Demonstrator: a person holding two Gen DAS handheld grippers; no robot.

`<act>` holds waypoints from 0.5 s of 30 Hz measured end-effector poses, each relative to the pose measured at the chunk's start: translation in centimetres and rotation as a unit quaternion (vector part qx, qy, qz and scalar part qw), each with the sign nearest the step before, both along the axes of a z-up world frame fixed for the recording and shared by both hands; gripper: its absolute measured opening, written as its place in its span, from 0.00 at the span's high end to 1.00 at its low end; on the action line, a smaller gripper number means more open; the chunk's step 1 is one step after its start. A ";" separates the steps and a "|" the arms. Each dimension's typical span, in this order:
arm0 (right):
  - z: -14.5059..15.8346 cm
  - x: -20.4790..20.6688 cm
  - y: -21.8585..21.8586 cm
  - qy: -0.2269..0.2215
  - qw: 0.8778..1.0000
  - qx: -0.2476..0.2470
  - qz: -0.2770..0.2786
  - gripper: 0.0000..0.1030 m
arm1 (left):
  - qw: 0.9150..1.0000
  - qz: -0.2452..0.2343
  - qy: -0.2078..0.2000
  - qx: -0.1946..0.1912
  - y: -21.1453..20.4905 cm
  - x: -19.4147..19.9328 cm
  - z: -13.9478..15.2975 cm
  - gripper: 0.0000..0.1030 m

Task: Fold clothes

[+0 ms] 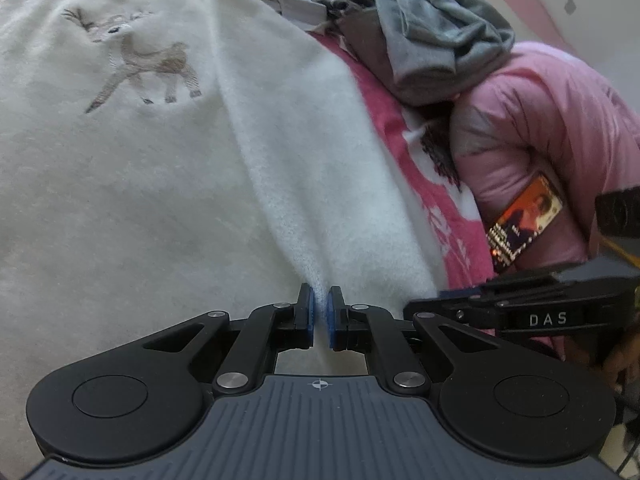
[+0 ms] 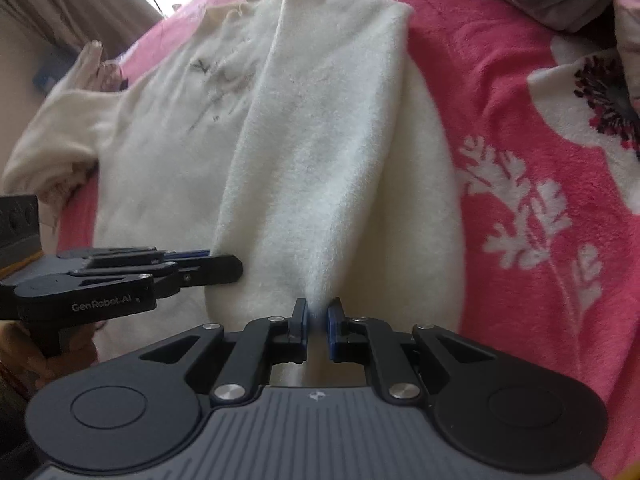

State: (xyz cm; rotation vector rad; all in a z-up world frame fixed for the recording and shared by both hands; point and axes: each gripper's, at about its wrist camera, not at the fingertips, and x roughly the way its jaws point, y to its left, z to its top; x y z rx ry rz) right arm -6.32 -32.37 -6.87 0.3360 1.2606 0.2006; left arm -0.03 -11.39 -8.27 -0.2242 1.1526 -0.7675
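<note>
Mid-fold: both grippers pinch the near hem of the fuzzy cream deer-embroidered sweater (image 1: 168,184)

Left gripper (image 1: 319,312) and right gripper (image 2: 318,326) each clamp fabric; sweater lies flat on the pink floral blanket (image 2: 540,128), right side already folded in. Next probably: lift hem together, carry far toward collar. Far sleeve partly cut off

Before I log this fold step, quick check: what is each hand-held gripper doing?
Left hand-held gripper: closed, pinching the hem of the cream sweater.
Right hand-held gripper: closed, pinching the same sweater's folded-over panel.
</note>
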 end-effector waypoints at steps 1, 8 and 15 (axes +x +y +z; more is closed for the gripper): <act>-0.2 0.1 0.1 0.002 1.000 -0.008 0.004 0.90 | 1.000 -0.001 0.002 0.003 -0.1 0.0 -0.2 0.96; -0.3 0.0 1.3 -0.002 0.998 -0.053 0.039 0.90 | 1.000 -0.010 -0.006 0.011 -0.2 -0.4 -0.3 0.96; 0.2 -0.5 0.6 0.004 0.998 -0.063 0.031 0.65 | 0.999 -0.022 -0.010 0.022 -0.4 -0.3 -0.8 0.87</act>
